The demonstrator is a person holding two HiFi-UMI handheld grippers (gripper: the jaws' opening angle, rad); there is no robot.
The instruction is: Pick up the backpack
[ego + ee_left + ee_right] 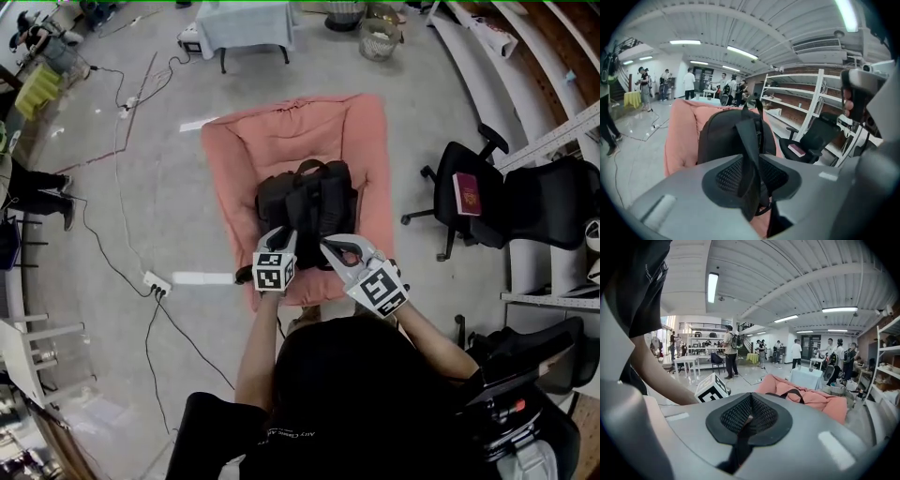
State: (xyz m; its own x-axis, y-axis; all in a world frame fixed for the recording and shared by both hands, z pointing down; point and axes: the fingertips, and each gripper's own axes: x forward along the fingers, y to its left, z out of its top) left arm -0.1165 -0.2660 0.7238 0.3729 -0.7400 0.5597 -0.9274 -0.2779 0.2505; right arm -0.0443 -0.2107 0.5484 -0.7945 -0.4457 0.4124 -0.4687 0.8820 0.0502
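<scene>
As one forearm [260, 347] extends, left hand-held gripper [283, 236] tilts down—astride backpack strap [752, 154].

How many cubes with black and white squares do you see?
2. One cube is on the left claw, the other cube on the right claw. None seem hidden.

Open lab hall, concrete floor [112, 216], white metal shelving [806, 101], office chair [487, 202], trailing cables [120, 234], ceiling strip lights [712, 287]
</scene>
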